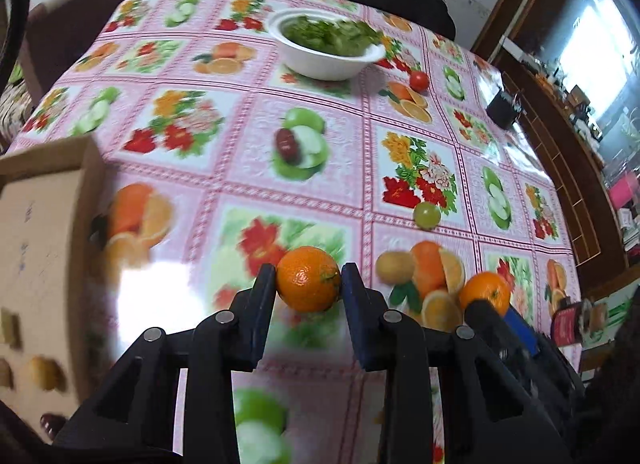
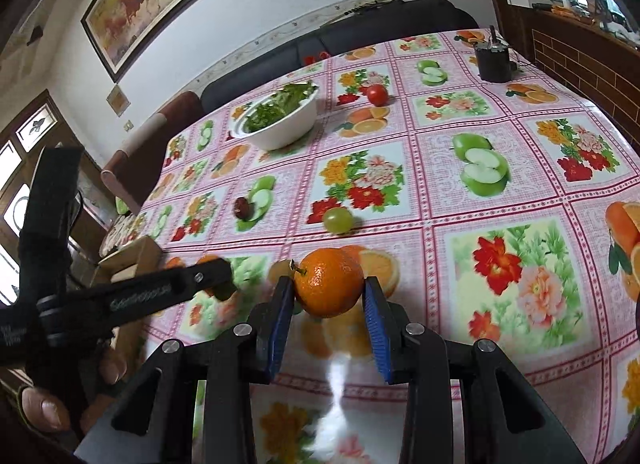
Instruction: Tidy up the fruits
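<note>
My left gripper [image 1: 308, 282] is shut on an orange [image 1: 306, 268], with both pads against its sides, low over the flowered tablecloth [image 1: 248, 168]. My right gripper [image 2: 329, 292] is shut on a second orange [image 2: 328, 276], whose stem points left. Each gripper shows in the other's view: the right one [image 1: 496, 310] with its orange [image 1: 486, 288], and the left one [image 2: 216, 274] from the side. Loose on the cloth lie a green grape [image 2: 338, 220], a red date [image 2: 241, 207], a tomato [image 2: 377, 95] and a yellowish fruit [image 1: 395, 266].
A cardboard box [image 1: 40, 244] stands at the left edge with small items inside. A white bowl [image 1: 320, 64] of greens sits at the far side, and a black can [image 2: 493, 60] at the far right corner. A hand [image 2: 44, 408] holds the left gripper.
</note>
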